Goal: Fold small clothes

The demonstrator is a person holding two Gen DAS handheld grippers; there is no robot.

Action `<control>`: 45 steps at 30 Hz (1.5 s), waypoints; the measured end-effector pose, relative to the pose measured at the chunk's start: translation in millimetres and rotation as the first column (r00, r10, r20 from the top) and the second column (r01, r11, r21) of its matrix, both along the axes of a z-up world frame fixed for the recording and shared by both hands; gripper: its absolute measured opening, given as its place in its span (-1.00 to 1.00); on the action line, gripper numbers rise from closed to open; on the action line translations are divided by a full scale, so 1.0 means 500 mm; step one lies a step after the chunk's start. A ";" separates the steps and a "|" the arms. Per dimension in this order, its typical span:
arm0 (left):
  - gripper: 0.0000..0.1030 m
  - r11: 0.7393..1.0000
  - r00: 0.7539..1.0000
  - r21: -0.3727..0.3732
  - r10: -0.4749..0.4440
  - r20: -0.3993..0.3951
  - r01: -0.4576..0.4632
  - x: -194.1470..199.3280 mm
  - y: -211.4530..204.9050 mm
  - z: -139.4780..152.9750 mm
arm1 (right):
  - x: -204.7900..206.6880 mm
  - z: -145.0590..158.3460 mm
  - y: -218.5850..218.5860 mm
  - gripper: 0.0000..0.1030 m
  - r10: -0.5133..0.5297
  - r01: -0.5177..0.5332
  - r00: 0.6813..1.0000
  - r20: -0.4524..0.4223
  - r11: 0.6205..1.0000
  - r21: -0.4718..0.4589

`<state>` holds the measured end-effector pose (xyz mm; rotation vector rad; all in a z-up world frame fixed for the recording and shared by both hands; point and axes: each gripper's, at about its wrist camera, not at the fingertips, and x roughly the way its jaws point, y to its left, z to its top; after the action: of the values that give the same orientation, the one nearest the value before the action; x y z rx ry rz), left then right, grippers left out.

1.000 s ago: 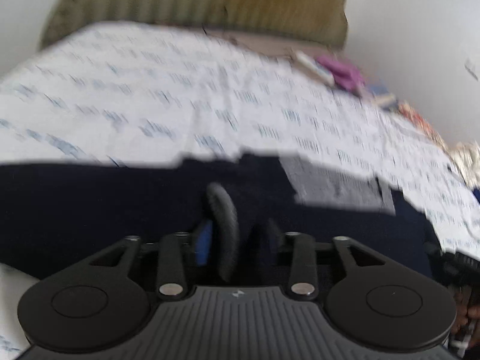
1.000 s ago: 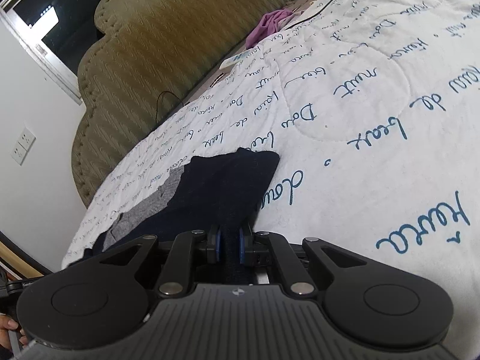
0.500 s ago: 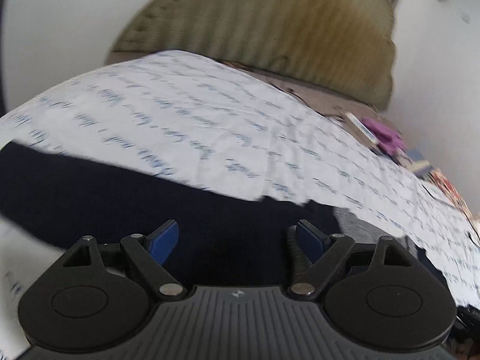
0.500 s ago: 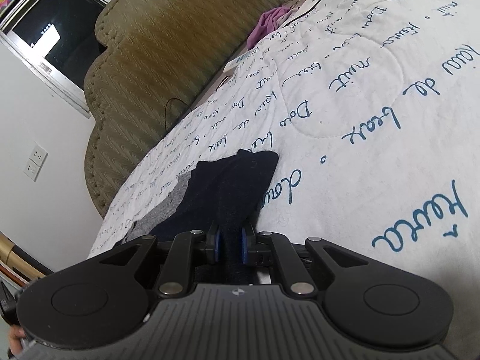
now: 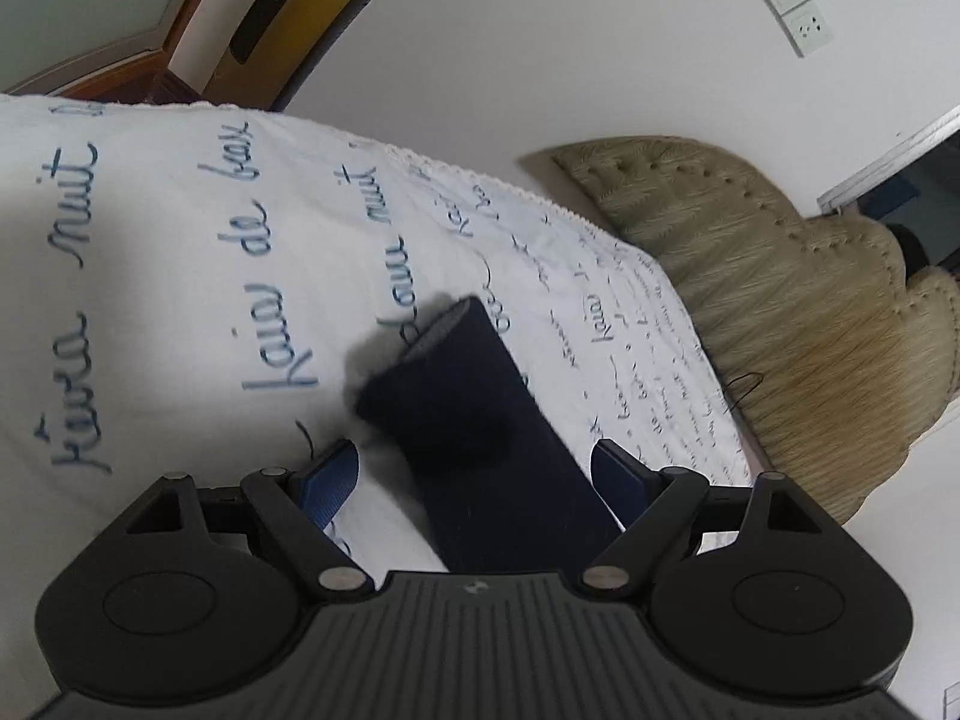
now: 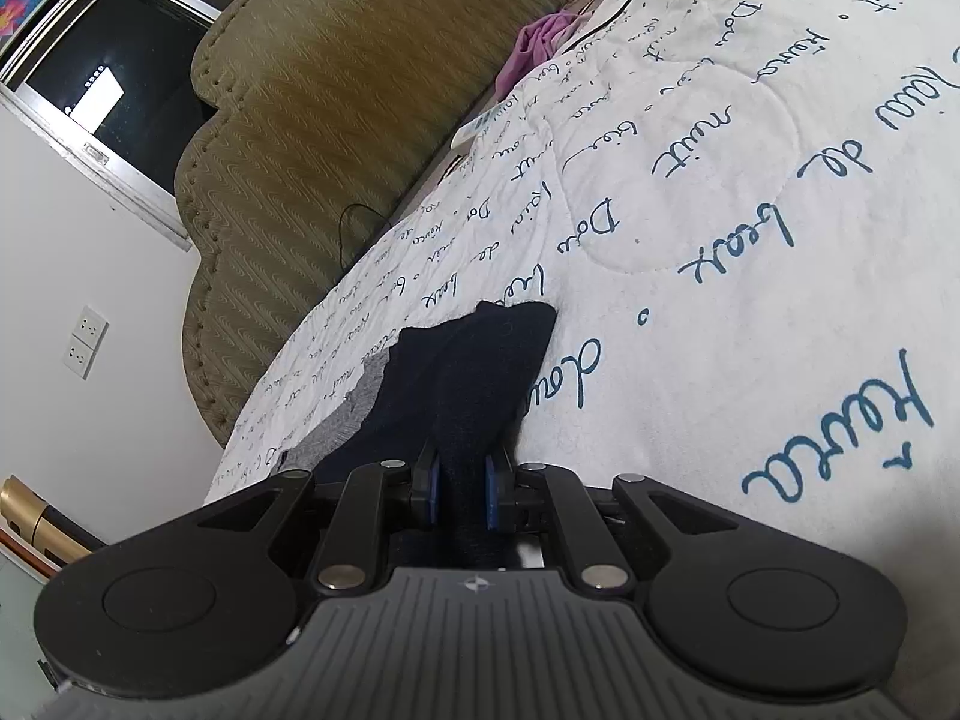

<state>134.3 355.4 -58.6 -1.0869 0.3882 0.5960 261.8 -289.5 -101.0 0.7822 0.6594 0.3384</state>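
Note:
A dark navy garment (image 5: 474, 420) with a grey panel (image 6: 354, 414) lies stretched on the white bedspread (image 5: 180, 240). In the left wrist view its narrow end with a grey lining runs up between the blue pads (image 5: 330, 477) of my left gripper (image 5: 474, 468). That gripper is open wide, and neither pad touches the cloth. My right gripper (image 6: 462, 480) is shut on a raised fold of the navy garment (image 6: 474, 372), with both pads pressed against it. The part of the garment under the gripper bodies is hidden.
The bedspread (image 6: 750, 180) carries blue script and stretches far to the right. A padded olive headboard (image 6: 330, 120) stands at the bed's end. A purple cloth (image 6: 540, 42) and a white remote-like object (image 6: 480, 123) lie near it. Wall sockets (image 5: 792, 6) sit above.
My left gripper let go of the dark cloth and opened wide. It then rolled and swung sideways until the garment's narrow end lay between its jaws. The right gripper kept still, holding its fold.

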 end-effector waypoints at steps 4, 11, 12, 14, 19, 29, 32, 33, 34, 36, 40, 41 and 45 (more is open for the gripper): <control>0.64 1.000 0.999 -0.011 -0.029 0.027 0.029 0.002 0.010 -0.003 | -0.001 -0.001 0.001 -0.65 -0.004 0.004 1.000 0.001 1.000 0.005; -0.87 0.994 0.998 0.101 -0.028 -0.054 0.034 0.057 0.011 -0.024 | -0.001 0.001 0.007 -0.65 -0.011 0.011 1.000 0.002 1.000 -0.010; -0.87 0.990 0.998 0.142 -0.009 -0.060 0.017 0.062 -0.002 -0.016 | -0.001 0.001 0.007 -0.65 -0.012 0.012 1.000 0.002 1.000 -0.011; -0.88 0.959 0.995 0.282 -0.005 -0.098 0.033 0.083 -0.053 0.023 | -0.001 -0.001 0.007 -0.65 -0.013 0.013 1.000 0.002 1.000 -0.007; -0.88 0.630 0.924 0.687 -0.339 -0.177 0.362 0.153 -0.336 0.126 | 0.000 -0.002 0.006 -0.65 -0.014 0.014 1.000 0.001 1.000 0.002; 0.61 0.422 0.551 0.422 -0.794 -0.255 0.803 0.178 -0.532 0.038 | -0.002 -0.006 0.001 -0.64 -0.012 0.012 1.000 0.003 1.000 0.026; 0.63 0.602 0.714 0.480 -0.696 -0.077 0.638 0.108 -0.475 0.056 | -0.002 -0.009 -0.005 -0.64 -0.011 0.011 1.000 0.004 0.999 0.052; 0.63 0.700 0.788 0.460 -0.616 0.003 0.546 0.096 -0.441 0.061 | -0.003 -0.009 -0.004 -0.64 -0.012 0.011 1.000 0.003 0.999 0.048; 0.65 0.803 0.857 0.406 -0.508 0.084 0.437 0.089 -0.405 0.059 | -0.002 -0.006 0.000 -0.64 -0.012 0.012 1.000 0.001 0.999 0.032; 0.70 0.948 0.937 0.215 -0.279 0.209 0.234 0.081 -0.335 0.038 | 0.000 0.005 0.015 -0.65 -0.009 0.009 1.000 -0.009 0.999 -0.035; 0.67 0.990 0.966 -0.108 -0.067 0.251 0.096 0.102 -0.251 -0.052 | -0.006 0.088 0.100 -0.32 -0.062 0.056 0.998 -0.014 0.958 -0.282; 0.69 0.989 0.952 -0.108 -0.062 0.299 0.098 0.100 -0.241 -0.060 | -0.011 0.118 0.138 -0.18 -0.039 0.042 0.999 0.015 0.951 -0.305; 0.70 0.985 0.919 -0.106 -0.087 0.385 0.137 0.094 -0.220 -0.073 | -0.019 0.231 0.324 0.45 0.231 -0.189 0.962 0.145 0.948 -0.255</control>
<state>181.3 245.3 -95.2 -1.2672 0.1506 0.2495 252.1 -127.4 14.2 0.4459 0.6075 0.5066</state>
